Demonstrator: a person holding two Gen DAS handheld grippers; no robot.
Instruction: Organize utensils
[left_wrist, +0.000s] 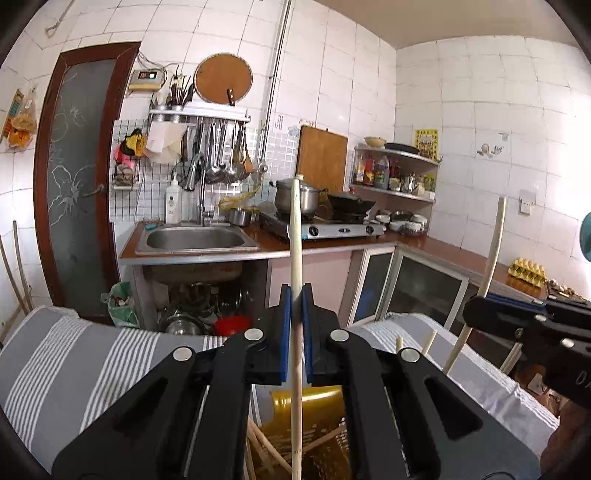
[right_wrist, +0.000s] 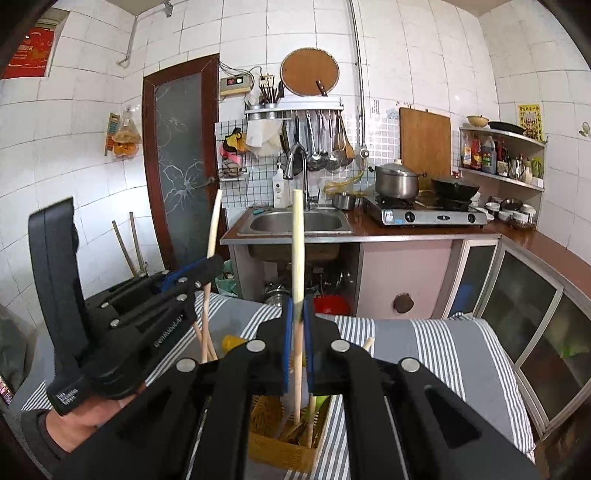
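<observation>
My left gripper (left_wrist: 295, 295) is shut on a pale wooden chopstick (left_wrist: 295, 229) held upright. Its lower end reaches down into a yellow slotted utensil basket (left_wrist: 321, 402) that holds several more wooden sticks (left_wrist: 264, 452). To the right, my right gripper (left_wrist: 476, 310) grips a second chopstick (left_wrist: 495, 251). In the right wrist view, the right gripper (right_wrist: 298, 306) is shut on its upright chopstick (right_wrist: 297, 240), whose tip is inside the basket (right_wrist: 273, 443). The left gripper (right_wrist: 210, 267) stands at the left with its chopstick (right_wrist: 213, 229), a hand (right_wrist: 85, 417) under it.
The basket stands on a table covered with a grey and white striped cloth (right_wrist: 443, 354). Beyond it are a steel sink (right_wrist: 295, 221), a gas stove (right_wrist: 424, 214) with a pot (right_wrist: 397, 181) and a wok (right_wrist: 456, 188), glass-front cabinets (right_wrist: 517, 295), and a dark door (right_wrist: 181, 158).
</observation>
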